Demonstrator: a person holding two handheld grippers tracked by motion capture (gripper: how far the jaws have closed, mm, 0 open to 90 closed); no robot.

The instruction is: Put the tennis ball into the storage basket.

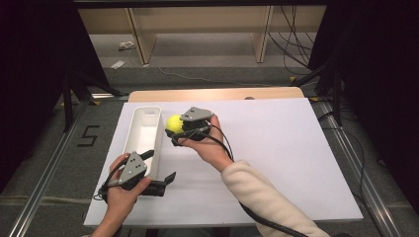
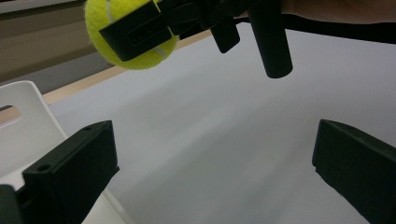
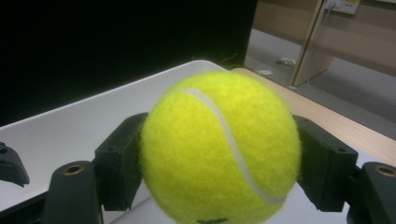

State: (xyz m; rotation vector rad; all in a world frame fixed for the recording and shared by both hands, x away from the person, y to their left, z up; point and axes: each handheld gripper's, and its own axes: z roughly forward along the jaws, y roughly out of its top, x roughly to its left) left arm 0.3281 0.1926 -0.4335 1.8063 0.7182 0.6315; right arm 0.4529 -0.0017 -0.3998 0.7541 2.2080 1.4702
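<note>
- A white board (image 1: 276, 163) is spread beneath the right gripper (image 1: 174, 129) and the left gripper (image 1: 157, 168).
- A wooden table edge (image 1: 217, 94) is seen just beyond the right gripper.
- A floor mark "5" (image 1: 88, 136) is placed left of the left gripper.
- Cables (image 1: 291, 49) are strewn far beyond the right gripper.

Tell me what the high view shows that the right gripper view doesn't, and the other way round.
Only the high view shows the left gripper, jaws open, straddling the near end of the white tray, plus both hands. Only the right gripper view shows the ball's white seam up close. Both show the right gripper shut on the tennis ball beside the tray.
</note>
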